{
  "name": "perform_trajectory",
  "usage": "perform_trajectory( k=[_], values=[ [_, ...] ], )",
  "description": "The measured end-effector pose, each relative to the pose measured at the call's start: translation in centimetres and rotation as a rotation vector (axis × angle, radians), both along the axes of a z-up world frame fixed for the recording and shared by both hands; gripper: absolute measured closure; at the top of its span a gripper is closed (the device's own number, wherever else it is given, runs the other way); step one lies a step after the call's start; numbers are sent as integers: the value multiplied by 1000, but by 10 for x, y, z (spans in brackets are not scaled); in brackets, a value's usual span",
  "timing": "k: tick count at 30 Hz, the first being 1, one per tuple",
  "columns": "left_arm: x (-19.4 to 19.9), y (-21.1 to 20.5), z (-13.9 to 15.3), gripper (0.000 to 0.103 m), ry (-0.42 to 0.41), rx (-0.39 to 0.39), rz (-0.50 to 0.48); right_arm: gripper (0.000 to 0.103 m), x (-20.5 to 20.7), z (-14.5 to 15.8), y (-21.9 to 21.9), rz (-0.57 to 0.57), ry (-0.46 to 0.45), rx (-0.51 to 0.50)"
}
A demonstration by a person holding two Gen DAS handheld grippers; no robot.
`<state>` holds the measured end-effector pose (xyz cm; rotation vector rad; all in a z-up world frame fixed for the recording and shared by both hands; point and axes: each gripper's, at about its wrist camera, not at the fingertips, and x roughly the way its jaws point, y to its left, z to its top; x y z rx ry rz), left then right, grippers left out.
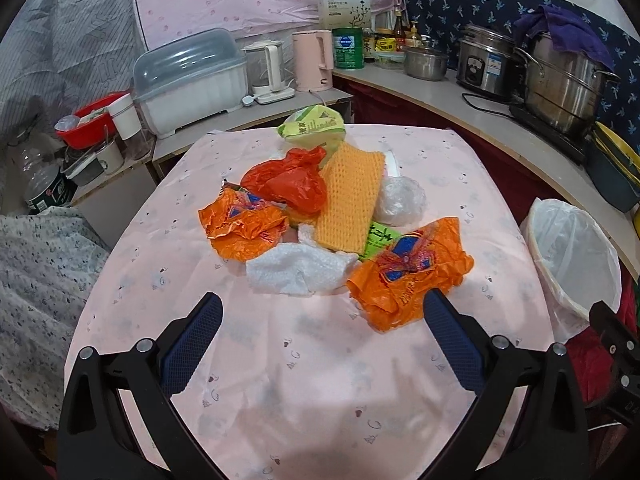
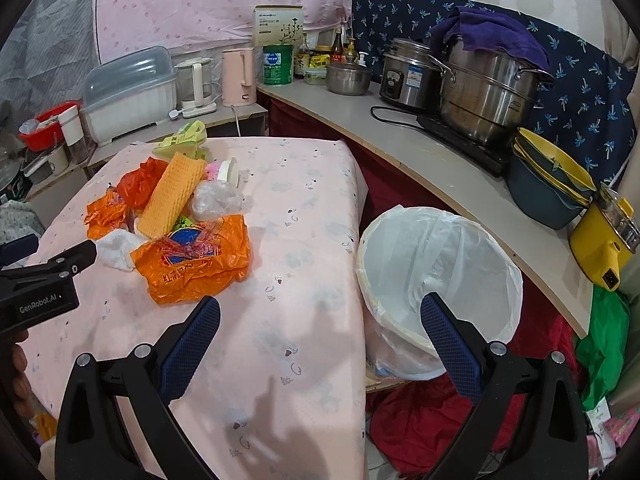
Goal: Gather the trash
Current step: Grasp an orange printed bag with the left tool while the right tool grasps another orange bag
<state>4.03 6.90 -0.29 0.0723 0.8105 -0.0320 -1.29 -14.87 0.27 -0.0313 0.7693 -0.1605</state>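
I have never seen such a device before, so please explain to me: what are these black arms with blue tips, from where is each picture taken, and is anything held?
These are two hand-held grippers, one in each hand of a person; there is no robot. Each carries a camera looking along its two blue-padded fingers. One picture comes from the left gripper, the other from the right gripper. Both are open and hold nothing. On the pink patterned tablecloth lies a pile of trash: crumpled orange plastic bags, a red plastic bag, an orange knitted cloth and white bubble wrap. Beside the table stands a white-lined trash bin.
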Motion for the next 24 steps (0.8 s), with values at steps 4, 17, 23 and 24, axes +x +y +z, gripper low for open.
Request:
perform_trajectory(
  k=[4,17,23,24],
  values=[
    [23,30,-8,7,22,-29,35,7,16,-8,7,-1,6,5],
    [107,104,-37,7,80,-100,111,7,80,-25,52,34,36,25],
    [135,106,-62,17,136,-96,75,8,106,-29,77,66,45,17],
    [138,105,-67,21,154,-103,63,8,110,-30,81,72,46,18]
  ],
)
